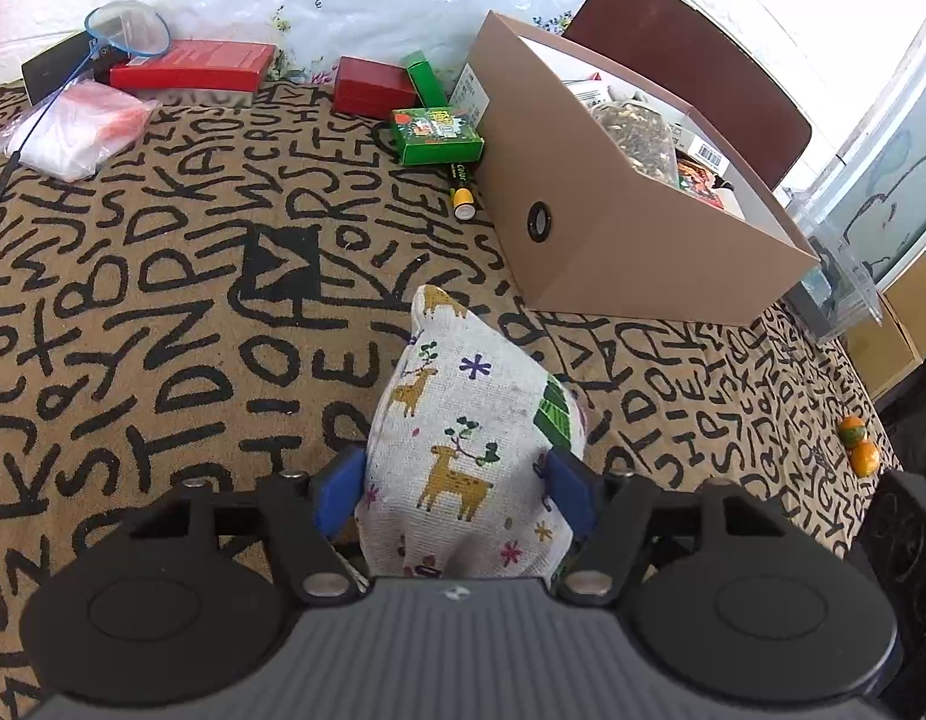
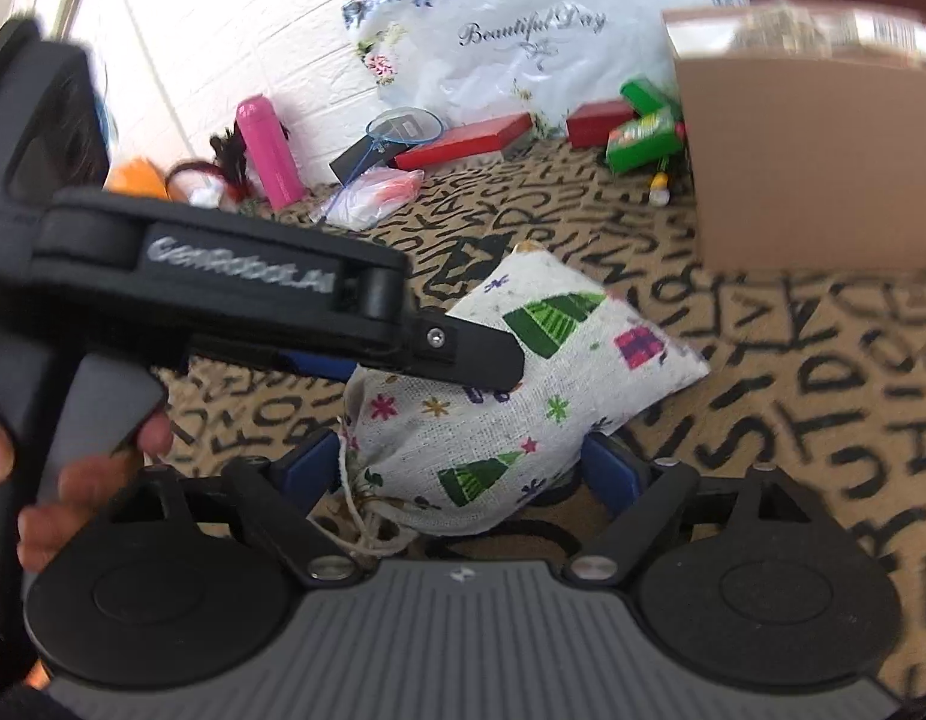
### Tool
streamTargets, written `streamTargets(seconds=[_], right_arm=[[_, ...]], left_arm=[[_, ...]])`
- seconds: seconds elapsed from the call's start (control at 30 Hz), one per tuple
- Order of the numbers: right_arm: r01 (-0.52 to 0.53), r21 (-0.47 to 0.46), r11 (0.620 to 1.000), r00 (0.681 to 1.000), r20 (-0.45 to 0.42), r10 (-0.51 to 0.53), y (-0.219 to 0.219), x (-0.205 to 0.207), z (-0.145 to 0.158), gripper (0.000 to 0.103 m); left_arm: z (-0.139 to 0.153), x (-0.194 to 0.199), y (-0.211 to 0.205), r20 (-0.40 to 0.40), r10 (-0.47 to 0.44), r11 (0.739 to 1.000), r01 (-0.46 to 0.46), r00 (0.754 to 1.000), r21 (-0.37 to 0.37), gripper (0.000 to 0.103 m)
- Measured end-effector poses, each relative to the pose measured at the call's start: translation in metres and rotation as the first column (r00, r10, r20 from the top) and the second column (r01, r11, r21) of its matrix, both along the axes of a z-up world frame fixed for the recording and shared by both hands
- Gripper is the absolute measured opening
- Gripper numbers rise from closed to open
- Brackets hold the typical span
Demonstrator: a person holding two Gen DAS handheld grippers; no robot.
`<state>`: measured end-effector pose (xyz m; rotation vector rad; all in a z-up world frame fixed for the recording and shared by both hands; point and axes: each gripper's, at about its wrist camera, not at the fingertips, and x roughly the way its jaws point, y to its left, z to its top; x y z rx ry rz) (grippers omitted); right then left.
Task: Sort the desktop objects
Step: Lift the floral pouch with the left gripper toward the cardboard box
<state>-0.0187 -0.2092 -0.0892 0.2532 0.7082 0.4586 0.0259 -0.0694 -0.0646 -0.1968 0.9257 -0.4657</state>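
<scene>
Holding the pouch [image 1: 463, 450] above the counter [image 1: 163, 312], the left hand-held gripper [image 1: 457, 489] pinches it; the right hand-held gripper [image 2: 457, 462] flanks it, contact unclear. Soft fabric could slip on the way. Nearby, the box [image 1: 613, 240] holds a snack bag [image 1: 637, 135] and packets.
</scene>
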Motion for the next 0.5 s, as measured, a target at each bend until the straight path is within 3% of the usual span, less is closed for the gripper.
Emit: streamTargets(seconds=[0.13,0.2,0.5], right_arm=[[-0.001,0.023,1.000,1.000,0.011,0.001,-0.001,-0.004,0.006,0.060],[-0.006,0.022,1.000,1.000,0.024,0.005,-0.004,-0.007,0.011,0.055],[0.011,0.038,0.999,0.984,0.177,-0.017,-0.018,-0.023,0.059,0.053]], left_arm=[[0.009,-0.005,-0.002,0.015,0.004,1.000,-0.004,1.000,-0.009,0.055],[0.016,-0.010,-0.004,0.034,0.010,1.000,-0.009,0.999,-0.015,0.054],[0.074,-0.025,-0.018,0.218,-0.008,0.997,0.023,0.976,-0.068,0.054]])
